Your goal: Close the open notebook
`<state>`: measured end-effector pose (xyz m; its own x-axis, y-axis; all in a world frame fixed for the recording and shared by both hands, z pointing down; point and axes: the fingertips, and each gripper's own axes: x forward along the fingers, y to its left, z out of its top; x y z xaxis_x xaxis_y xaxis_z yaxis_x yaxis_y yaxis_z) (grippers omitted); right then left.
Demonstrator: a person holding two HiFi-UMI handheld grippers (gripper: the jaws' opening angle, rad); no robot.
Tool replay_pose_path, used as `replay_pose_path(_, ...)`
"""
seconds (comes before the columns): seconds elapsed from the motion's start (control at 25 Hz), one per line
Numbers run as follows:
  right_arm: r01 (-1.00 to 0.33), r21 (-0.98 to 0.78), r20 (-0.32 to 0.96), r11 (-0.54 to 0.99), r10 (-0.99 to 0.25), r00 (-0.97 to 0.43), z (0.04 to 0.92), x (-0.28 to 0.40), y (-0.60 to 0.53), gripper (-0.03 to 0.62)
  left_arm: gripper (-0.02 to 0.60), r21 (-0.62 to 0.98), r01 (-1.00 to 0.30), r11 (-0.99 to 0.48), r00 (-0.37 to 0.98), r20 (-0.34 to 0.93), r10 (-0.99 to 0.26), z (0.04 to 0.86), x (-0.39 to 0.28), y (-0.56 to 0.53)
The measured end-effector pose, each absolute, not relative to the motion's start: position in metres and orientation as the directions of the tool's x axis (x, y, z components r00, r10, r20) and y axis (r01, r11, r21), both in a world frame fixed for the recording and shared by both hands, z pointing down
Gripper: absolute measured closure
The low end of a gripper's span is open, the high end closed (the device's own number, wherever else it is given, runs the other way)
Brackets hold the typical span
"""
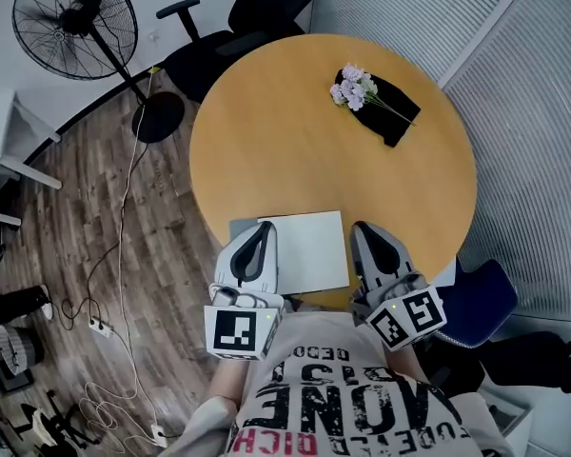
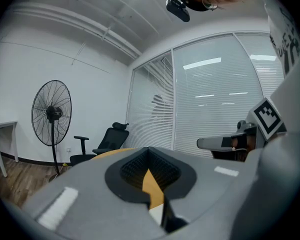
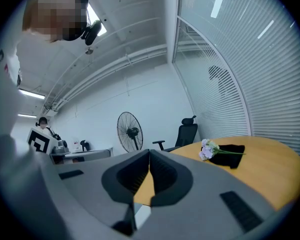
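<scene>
printed shirt (image 1: pixel 352 398) fills the bottom of the head view, nearest the lens. beyond it the round wooden counter (image 1: pixel 295 131) carries the notebook (image 1: pixel 309 250) at its near edge. it lies flat, white face up, with a grey strip along its left side, and its spread runs side to side. the left claw (image 1: pixel 264 228) hangs over its left edge and seems the nearer. the right claw (image 1: pixel 364 228) is just beside its right edge. both claws are pressed together, pinching nothing.
</scene>
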<state>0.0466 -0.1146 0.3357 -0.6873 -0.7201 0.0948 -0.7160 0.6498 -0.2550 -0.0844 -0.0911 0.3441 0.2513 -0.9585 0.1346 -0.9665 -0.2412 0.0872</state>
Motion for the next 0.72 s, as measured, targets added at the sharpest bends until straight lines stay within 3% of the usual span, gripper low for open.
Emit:
replay_pose_path(0.36, -0.706, -0.257, 0.127, 0.66, -0.701, -0.702, 0.347, 0.034, -0.11, 0.582, 0.57, 0.094, -0.97, -0.226, 0.238, 0.158, -0.958, 0.365, -0.101, -0.091)
replay_pose_path(0.72, -0.703, -0.26, 0.16, 0.662, -0.689, -0.707, 0.354, 0.021, -0.107, 0.582, 0.569, 0.173, -0.964, -0.2, 0.242, 0.267, -0.933, 0.406, -0.123, -0.082)
